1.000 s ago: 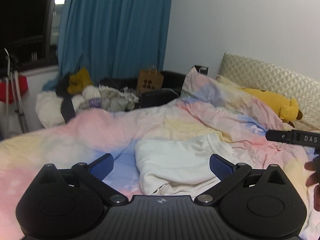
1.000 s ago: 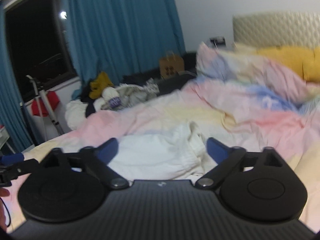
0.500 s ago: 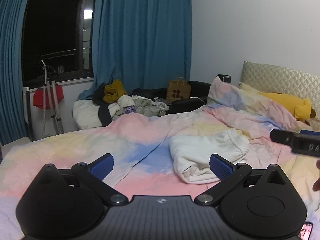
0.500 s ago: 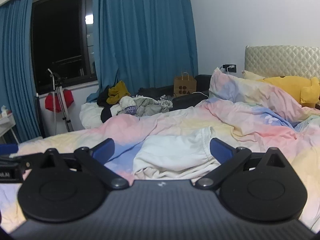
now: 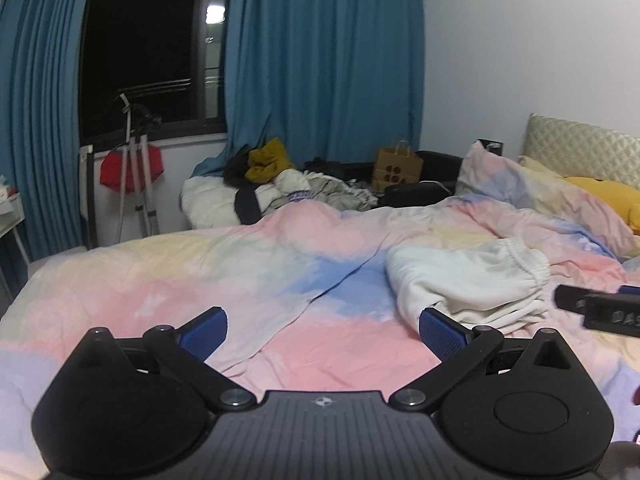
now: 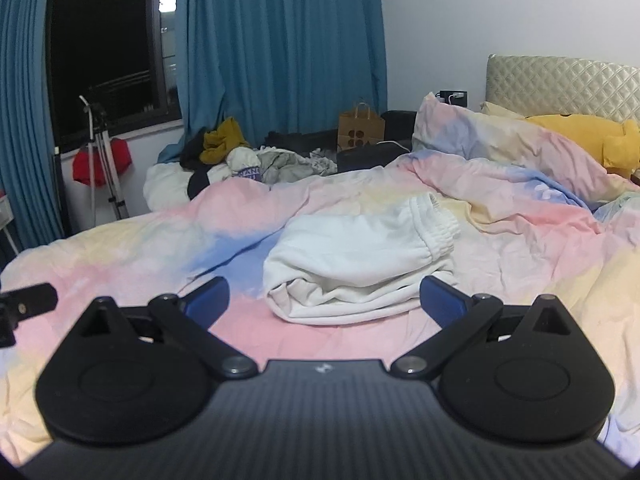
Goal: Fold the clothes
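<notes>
A white garment with an elastic waistband, folded into a thick bundle (image 6: 360, 264), lies on the pastel duvet (image 6: 140, 248). In the left wrist view the garment (image 5: 468, 276) lies ahead to the right. My left gripper (image 5: 322, 330) is open and empty, above the duvet to the left of the garment. My right gripper (image 6: 324, 298) is open and empty, just in front of the garment's near edge and apart from it. The right gripper's finger also shows at the right edge of the left wrist view (image 5: 600, 310).
A heap of clothes (image 6: 240, 160) lies beyond the bed's far side under blue curtains (image 6: 280, 40). A brown paper bag (image 6: 360, 126) and a dark case stand behind. A yellow plush (image 6: 580, 136) and pillow lie by the headboard at right. A tripod (image 6: 100, 160) stands at left.
Both grippers have pulled back and away from the white garment, which now lies farther off. Both stay open and empty. The garment lies still.
</notes>
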### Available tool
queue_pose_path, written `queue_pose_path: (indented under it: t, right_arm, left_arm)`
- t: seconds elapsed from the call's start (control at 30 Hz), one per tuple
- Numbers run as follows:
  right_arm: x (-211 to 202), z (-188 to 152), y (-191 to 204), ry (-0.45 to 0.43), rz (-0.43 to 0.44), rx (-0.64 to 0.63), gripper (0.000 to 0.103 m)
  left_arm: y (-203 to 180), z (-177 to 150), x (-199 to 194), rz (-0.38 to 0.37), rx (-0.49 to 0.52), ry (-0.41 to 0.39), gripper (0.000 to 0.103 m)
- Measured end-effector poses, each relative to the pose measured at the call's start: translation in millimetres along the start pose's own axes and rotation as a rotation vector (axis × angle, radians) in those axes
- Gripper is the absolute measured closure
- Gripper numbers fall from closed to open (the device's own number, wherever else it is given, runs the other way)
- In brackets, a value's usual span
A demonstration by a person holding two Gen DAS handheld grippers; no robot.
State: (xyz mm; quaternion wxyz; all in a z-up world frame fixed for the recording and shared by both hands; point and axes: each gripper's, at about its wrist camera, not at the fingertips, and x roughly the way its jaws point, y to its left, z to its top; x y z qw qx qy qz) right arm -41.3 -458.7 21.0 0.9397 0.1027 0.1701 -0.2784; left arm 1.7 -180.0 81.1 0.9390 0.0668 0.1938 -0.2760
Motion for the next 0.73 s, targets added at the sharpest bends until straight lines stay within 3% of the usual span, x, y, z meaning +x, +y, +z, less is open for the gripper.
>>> queue_pose_path:
  t: [0.23, 0.73]
  right_arm:
    - [7, -4, 1, 0.015, -0.017, -0.015, 0.0]
    - [8, -4, -1, 0.02, -0.02, -0.024, 0.0]
  left_arm:
    - [9, -7, 15, 0.017, -0.01, 0.038, 0.0]
    - [4, -3, 12, 0.023, 0.007, 0.032, 0.0]
